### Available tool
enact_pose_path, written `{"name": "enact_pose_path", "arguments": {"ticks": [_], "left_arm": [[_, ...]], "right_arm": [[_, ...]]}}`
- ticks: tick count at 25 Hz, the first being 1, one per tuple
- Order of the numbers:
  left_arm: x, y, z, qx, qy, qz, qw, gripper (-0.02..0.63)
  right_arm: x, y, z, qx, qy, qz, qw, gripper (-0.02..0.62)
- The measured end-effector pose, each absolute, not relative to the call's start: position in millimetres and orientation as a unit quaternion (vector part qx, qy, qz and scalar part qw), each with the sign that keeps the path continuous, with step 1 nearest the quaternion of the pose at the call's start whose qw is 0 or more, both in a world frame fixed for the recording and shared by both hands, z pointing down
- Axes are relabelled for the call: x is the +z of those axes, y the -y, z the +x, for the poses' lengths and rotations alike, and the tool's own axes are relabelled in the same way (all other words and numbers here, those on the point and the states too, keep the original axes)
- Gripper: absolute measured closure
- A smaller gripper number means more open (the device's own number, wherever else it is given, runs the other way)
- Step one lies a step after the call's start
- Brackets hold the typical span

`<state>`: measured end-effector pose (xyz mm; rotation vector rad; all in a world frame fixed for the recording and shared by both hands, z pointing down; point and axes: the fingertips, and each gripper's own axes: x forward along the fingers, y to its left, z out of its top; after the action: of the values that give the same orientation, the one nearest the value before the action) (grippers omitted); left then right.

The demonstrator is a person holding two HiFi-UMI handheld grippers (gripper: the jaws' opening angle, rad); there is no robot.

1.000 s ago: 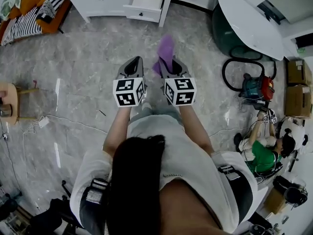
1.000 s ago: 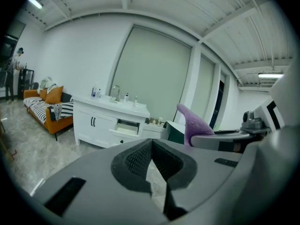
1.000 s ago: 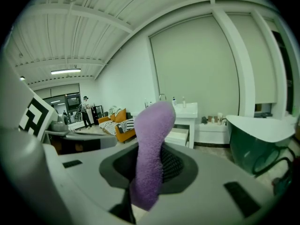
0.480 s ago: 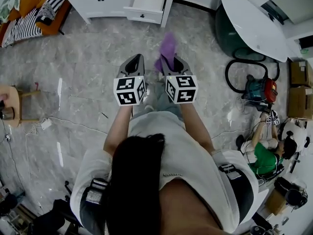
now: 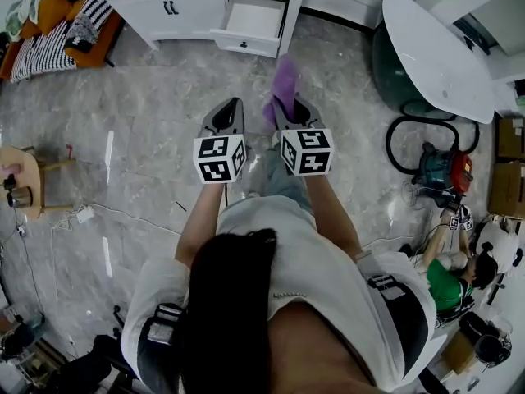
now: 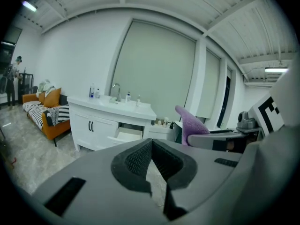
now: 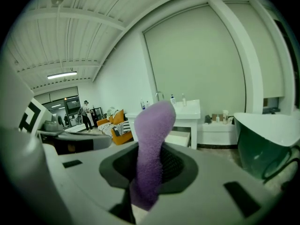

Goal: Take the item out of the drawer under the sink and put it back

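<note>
A purple fuzzy cloth (image 5: 283, 84) sticks up from my right gripper (image 5: 285, 107), which is shut on its lower end. In the right gripper view the purple cloth (image 7: 152, 144) stands upright between the dark pads. My left gripper (image 5: 231, 105) is level with the right one, shut and empty. In the left gripper view its pads (image 6: 140, 156) meet at the tips with nothing in them. Ahead across the marble floor stands the white sink cabinet (image 5: 184, 6), with its drawer (image 5: 253, 19) pulled open. Both grippers are well short of the drawer.
A white and green bathtub (image 5: 435, 48) stands at the right, with a vacuum cleaner (image 5: 440, 161) and its hose beside it. An orange sofa (image 5: 57, 23) is at the far left, and a small round table (image 5: 16, 175) stands nearer. A cable (image 5: 123, 216) lies on the floor. A person in green (image 5: 443, 269) sits at the lower right.
The cabinet and open drawer have slid lower in the head view as I step closer. Both grippers stay side by side, and the purple cloth remains in the right one.
</note>
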<state>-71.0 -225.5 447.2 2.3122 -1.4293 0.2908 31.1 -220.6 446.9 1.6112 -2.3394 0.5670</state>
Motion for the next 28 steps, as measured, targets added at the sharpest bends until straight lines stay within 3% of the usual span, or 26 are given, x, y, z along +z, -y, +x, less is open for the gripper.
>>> {"name": "enact_pose_path", "arguments": {"ticks": [28], "left_arm": [[458, 401, 10, 0.105, 0.570, 0.781, 0.232, 0.603]], "right_arm": [[459, 407, 108, 0.212, 0.835, 0.485, 0.153, 0.494]]}}
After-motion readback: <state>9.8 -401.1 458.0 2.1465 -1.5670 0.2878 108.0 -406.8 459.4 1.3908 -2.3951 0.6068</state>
